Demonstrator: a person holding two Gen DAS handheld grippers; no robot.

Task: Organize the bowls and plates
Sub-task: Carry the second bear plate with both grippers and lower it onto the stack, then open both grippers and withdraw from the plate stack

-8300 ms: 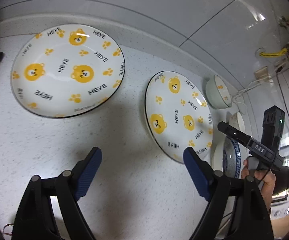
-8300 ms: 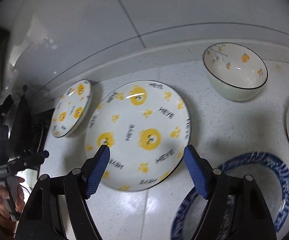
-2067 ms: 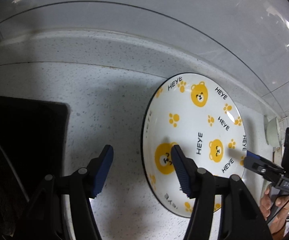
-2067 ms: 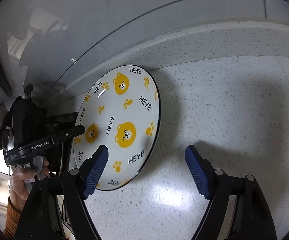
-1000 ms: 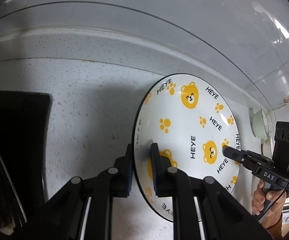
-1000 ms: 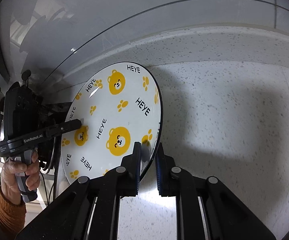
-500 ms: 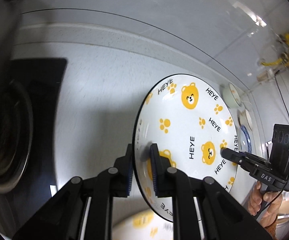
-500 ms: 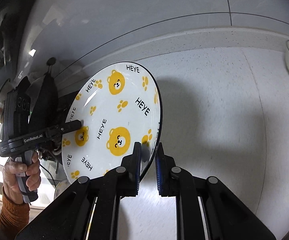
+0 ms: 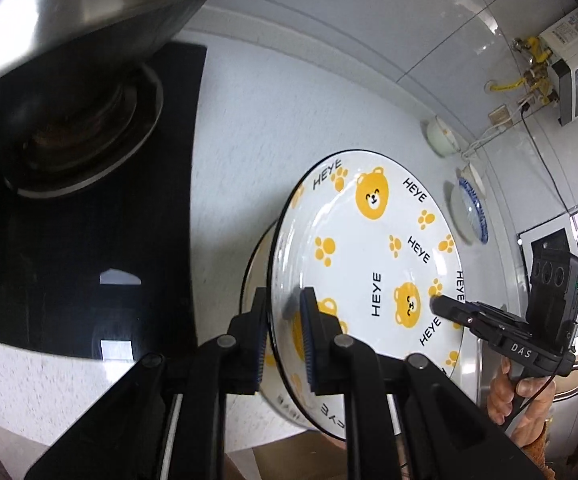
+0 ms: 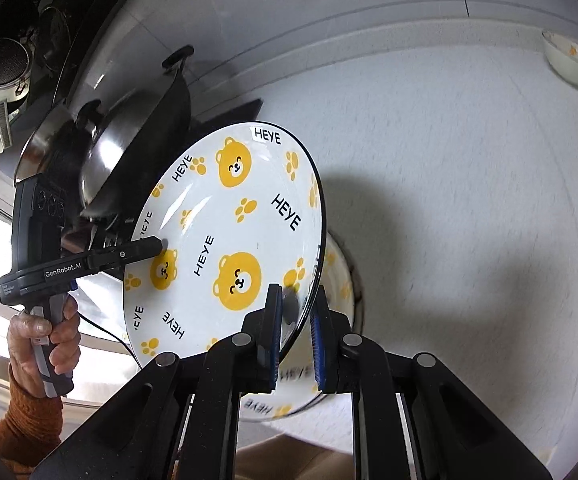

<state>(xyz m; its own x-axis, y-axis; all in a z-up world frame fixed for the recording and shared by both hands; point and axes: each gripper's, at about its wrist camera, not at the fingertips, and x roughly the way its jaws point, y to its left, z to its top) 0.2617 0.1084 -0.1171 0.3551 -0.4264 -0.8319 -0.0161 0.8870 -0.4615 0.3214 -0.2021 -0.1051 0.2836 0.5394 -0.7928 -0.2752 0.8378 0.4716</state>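
Observation:
A white bear-print plate (image 9: pixel 373 256) with yellow bears and "HEYE" lettering is held in the air, tilted, by both grippers. My left gripper (image 9: pixel 283 336) is shut on its left rim. My right gripper (image 10: pixel 295 340) is shut on its right rim; the plate also shows in the right wrist view (image 10: pixel 225 248). A second bear-print plate (image 10: pixel 337 280) lies on the counter right below it, mostly hidden. Its edge also shows in the left wrist view (image 9: pixel 255 264).
A black stove top (image 9: pixel 81 200) with a steel wok (image 9: pixel 73 12) stands at the left. Far right on the speckled counter (image 10: pixel 449 160) are a white flowered bowl (image 10: pixel 569 60), a blue-rimmed plate (image 9: pixel 471 216) and another bowl (image 9: pixel 443 136).
Both grippers have lifted the plate off the counter and carried it toward the near counter edge. It now hangs over the second bear-print plate. The stove and wok have come into view.

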